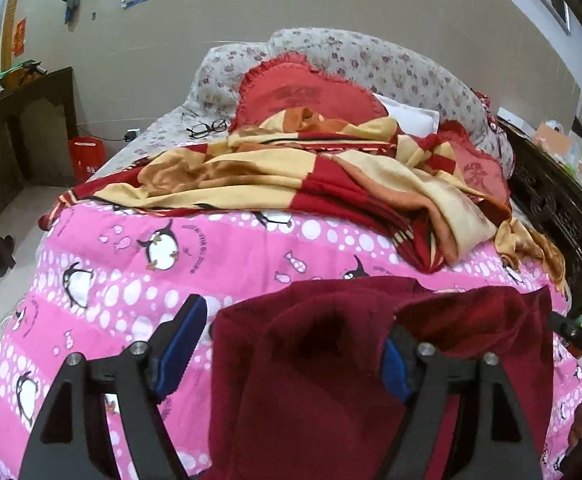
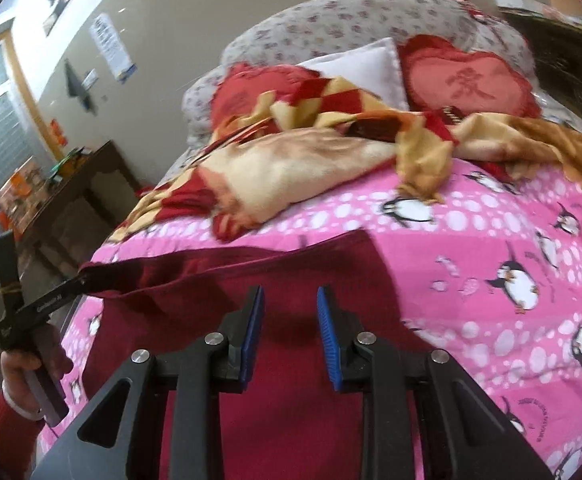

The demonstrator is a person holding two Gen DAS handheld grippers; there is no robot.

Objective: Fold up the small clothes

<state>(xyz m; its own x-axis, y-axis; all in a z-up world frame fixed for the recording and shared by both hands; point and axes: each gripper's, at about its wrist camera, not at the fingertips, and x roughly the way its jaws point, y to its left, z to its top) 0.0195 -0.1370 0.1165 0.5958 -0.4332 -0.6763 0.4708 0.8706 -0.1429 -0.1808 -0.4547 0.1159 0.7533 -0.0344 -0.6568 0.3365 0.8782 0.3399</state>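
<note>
draping over left gripper (image 1: 291,354) fingers — maroon garment (image 1: 311,380), pink quilt (image 1: 151,280) beneath

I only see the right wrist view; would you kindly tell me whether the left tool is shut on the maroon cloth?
Observer: No, the left tool is wide open; the cloth only lies over one of its fingers.
Operator: Thank you. Is anything breakable on the bed beyond it?
Observer: Yes, glasses lie at the far end, just left of the red cushion.
</note>
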